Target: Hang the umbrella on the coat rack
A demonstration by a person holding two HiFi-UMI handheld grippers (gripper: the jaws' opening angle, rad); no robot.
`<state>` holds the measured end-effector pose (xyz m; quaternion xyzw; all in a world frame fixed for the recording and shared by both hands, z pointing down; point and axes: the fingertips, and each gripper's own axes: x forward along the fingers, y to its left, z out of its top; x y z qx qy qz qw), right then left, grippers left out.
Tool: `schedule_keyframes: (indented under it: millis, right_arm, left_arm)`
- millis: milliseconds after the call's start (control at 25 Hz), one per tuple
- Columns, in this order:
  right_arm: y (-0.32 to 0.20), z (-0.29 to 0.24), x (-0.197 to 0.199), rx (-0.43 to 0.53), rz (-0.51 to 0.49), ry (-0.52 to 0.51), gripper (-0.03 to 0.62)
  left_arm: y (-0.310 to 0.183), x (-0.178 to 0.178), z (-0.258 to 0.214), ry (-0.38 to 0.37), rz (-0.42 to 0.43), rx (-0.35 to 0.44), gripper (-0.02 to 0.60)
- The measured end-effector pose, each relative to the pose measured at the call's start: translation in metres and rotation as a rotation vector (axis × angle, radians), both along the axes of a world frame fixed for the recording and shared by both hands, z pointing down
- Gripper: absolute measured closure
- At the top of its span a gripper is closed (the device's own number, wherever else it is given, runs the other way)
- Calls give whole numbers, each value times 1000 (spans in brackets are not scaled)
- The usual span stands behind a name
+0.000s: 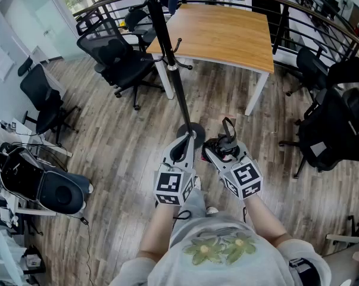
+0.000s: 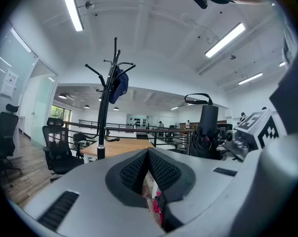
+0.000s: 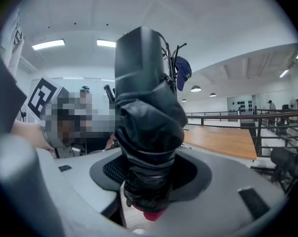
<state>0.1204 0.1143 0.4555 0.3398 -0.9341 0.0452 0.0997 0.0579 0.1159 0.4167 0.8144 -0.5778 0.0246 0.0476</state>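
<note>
Clamping the folded black umbrella [image 3: 148, 132] between its pads, the right gripper [image 3: 149, 179] grips the bundle near its lower end. Most of the umbrella stands upright above the jaws. The left gripper [image 2: 149, 168] has its jaws closed together with nothing between them. The coat rack [image 2: 104, 117] stands ahead of the left jaws, offset to their left, well apart from the umbrella.

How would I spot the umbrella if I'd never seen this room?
Find the big wooden table; before its near edge stands the tall black coat rack pole. Beside the pole's round base, the right tongs clamp a short folded black umbrella, the only thing there with a strap loop.
</note>
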Motion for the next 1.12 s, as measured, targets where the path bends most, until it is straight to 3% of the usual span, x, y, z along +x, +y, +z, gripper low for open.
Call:
schedule_keyframes:
  millis: [360,1120]
  right_arm:
    - [-25,2,-20,11,-32,11,359]
    - [-174,15,-87,-42,7,10,359]
  left_arm:
    - [-29,-15,1,16,9,-3,572]
    - [-170,-77,9,18,82,-27,572]
